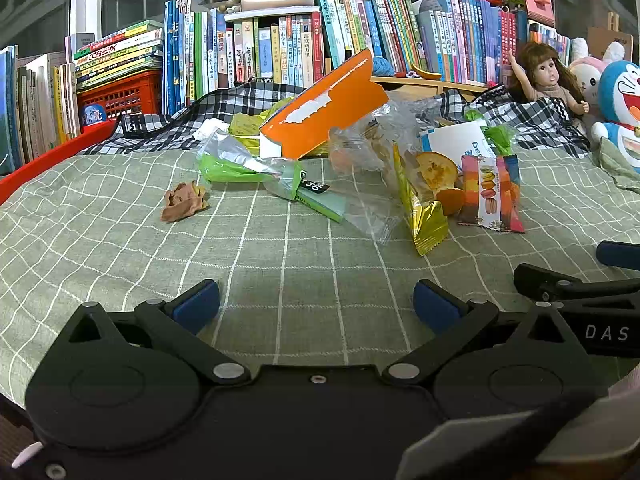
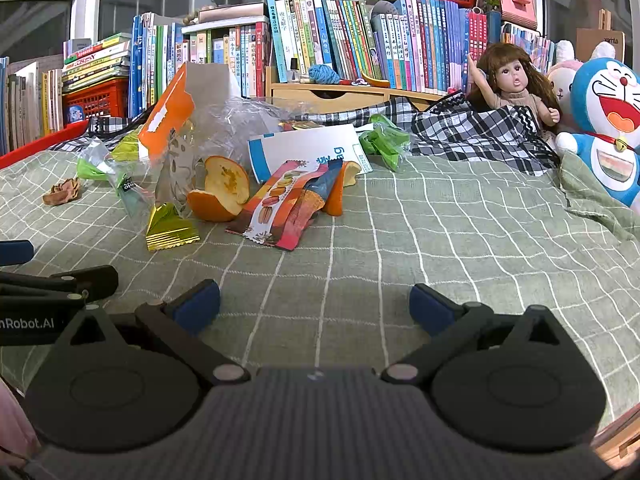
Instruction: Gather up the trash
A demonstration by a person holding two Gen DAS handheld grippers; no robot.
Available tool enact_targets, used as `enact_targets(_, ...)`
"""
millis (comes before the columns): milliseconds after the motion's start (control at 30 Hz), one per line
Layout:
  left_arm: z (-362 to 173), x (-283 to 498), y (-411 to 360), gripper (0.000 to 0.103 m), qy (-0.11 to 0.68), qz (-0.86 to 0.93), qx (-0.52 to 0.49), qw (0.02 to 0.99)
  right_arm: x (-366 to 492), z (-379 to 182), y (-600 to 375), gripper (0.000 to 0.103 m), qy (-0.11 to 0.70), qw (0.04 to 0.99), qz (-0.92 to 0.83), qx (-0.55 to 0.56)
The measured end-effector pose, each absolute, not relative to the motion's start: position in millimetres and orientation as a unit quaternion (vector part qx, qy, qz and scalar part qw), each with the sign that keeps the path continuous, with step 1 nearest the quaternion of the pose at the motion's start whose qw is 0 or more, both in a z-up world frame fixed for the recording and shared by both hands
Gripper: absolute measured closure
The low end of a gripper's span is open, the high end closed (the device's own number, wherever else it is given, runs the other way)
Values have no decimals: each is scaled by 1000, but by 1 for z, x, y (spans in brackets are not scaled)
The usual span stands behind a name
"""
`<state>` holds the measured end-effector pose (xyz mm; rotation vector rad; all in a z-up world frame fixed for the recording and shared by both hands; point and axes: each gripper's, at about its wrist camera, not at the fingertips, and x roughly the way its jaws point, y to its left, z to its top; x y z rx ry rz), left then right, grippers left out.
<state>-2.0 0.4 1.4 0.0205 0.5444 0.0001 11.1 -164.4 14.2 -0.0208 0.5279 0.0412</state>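
Observation:
Trash lies heaped on a green checked bedspread (image 1: 120,248). In the left wrist view I see an orange card box (image 1: 324,108), clear plastic bags (image 1: 360,204), a green wrapper (image 1: 228,168), a crumpled brown paper (image 1: 184,200), a gold wrapper (image 1: 424,224), orange peel (image 1: 436,170) and a macaron wrapper (image 1: 492,194). The right wrist view shows the orange peel (image 2: 222,192), macaron wrapper (image 2: 276,208), gold wrapper (image 2: 170,228) and a white-blue packet (image 2: 304,150). My left gripper (image 1: 316,306) and right gripper (image 2: 314,304) both stand open above bare bedspread, short of the heap.
Rows of books (image 1: 280,48) and a red crate (image 1: 120,96) line the back. A doll (image 2: 516,80), a blue cat plush (image 2: 608,120) and a black-white plaid cloth (image 2: 472,132) lie at the right. A red rail (image 1: 52,156) edges the left.

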Motion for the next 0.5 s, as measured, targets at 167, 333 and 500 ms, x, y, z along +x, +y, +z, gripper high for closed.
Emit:
enact_targets(167,1,-2,0,0,269,0,10,963,11,14,-164,0,261,965,20,-10)
enact_targets(333,1,-2,0,0,269,0,10,963,11,14,-164,0,261,965,20,-10)
enact_targets(500,1,-2,0,0,269,0,10,963,11,14,-164,0,261,965,20,-10)
